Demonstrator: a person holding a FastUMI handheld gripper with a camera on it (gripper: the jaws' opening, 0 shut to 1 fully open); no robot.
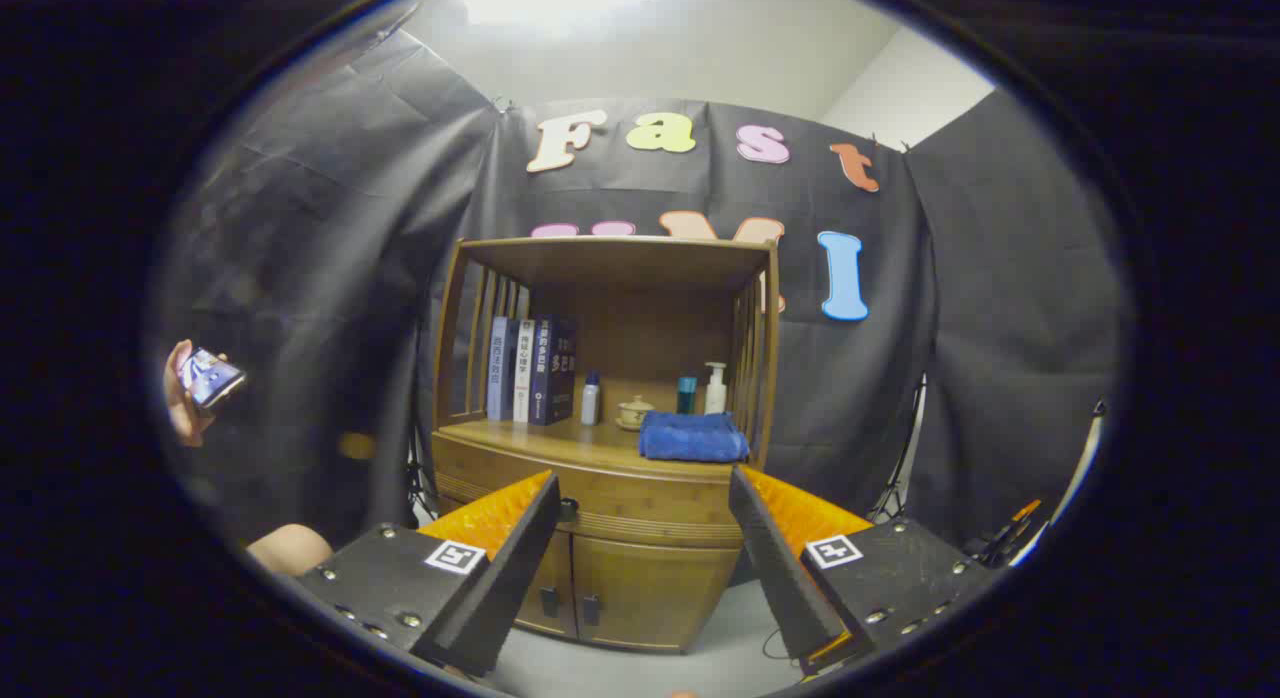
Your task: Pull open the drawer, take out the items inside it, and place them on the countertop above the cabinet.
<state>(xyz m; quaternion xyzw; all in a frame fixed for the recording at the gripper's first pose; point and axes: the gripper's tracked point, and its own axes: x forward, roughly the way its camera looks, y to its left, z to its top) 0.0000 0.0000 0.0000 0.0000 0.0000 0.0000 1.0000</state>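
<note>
Fingers (645,498) spread wide, nothing between them, before the closed drawer (600,493) (books' (530,368) spines unreadable).

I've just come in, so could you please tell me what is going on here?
A person is holding the gripper towards a wooden cabinet, its fingers open and empty, some way short of it. The drawer is shut. A folded blue towel, books, bottles and a cup stand on the countertop. Off to the side, a hand holds a phone.
</note>
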